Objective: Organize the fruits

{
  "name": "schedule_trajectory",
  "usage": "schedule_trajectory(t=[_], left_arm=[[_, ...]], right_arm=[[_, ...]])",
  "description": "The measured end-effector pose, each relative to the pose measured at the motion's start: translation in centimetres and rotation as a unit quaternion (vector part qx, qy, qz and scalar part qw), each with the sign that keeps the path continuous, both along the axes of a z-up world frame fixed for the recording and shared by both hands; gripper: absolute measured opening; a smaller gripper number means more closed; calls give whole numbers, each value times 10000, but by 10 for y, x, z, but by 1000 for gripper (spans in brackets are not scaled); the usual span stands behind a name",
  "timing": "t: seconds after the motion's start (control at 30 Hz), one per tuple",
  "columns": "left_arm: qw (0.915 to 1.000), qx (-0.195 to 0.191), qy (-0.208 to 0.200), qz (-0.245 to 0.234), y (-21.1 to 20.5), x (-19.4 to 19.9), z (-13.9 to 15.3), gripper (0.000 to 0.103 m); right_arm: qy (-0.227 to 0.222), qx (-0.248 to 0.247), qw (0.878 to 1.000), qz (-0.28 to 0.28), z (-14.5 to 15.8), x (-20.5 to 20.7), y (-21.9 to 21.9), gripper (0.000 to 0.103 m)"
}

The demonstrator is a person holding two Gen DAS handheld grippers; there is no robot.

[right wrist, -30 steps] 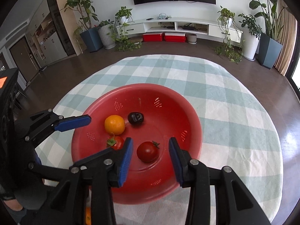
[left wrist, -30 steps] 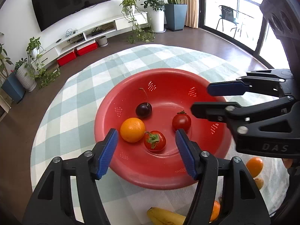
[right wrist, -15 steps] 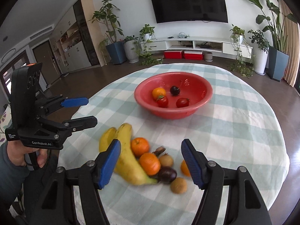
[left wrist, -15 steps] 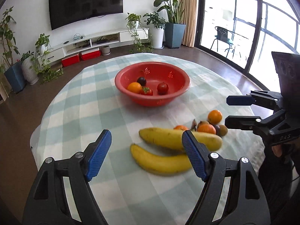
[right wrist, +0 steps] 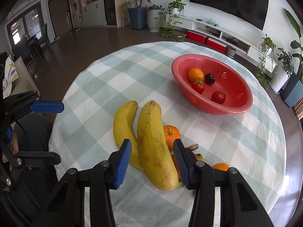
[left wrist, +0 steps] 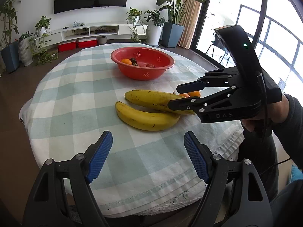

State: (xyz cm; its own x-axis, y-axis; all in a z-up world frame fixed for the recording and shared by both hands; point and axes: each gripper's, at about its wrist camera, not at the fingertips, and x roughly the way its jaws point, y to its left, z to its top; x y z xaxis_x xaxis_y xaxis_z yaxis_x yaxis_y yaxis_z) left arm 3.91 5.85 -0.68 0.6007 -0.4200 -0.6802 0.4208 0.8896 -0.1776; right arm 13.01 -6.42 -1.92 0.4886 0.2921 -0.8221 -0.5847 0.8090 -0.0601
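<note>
The larger banana (right wrist: 155,147) lies on the checked tablecloth (right wrist: 106,87) against a second banana (right wrist: 124,126), well short of the red colander (right wrist: 240,106). The right gripper (right wrist: 152,164) straddles its stem end, jaws closing but not yet pressing, seemingly to lift it. The left gripper (left wrist: 147,156) waits open and empty nearby.

Tablecloth (right wrist: 117,79): pale green and white check. Bowl (right wrist: 236,106): red, holding one orange fruit (right wrist: 195,74), one dark purple cherry (right wrist: 209,78) and two red tomatoes (right wrist: 218,97). Bananas (right wrist: 153,143): two, yellow with brown flecks; gripper pads (left wrist: 99,156): blue on black arms.
</note>
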Motion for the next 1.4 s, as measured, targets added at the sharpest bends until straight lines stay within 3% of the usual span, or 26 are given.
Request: schedule_trajectory(t=[0.27,0.5,0.87,1.4], left_arm=[[9999,-137,71,-21,-1,4,-5,77],[9998,-182,107,7,2,6,-6,77],[9998,-122,157,-17,-1,8,-10,77],[9997,-105,213,30,-2,10,-15,77]], right_arm=[[218,-578,9980,144,-16,11,15,45],[469,-627,9968,130,-18,19,19,43],[1394,-419,9893,131,-19,40,15,40],[1293,162,9914,111,-9,30,3,36]])
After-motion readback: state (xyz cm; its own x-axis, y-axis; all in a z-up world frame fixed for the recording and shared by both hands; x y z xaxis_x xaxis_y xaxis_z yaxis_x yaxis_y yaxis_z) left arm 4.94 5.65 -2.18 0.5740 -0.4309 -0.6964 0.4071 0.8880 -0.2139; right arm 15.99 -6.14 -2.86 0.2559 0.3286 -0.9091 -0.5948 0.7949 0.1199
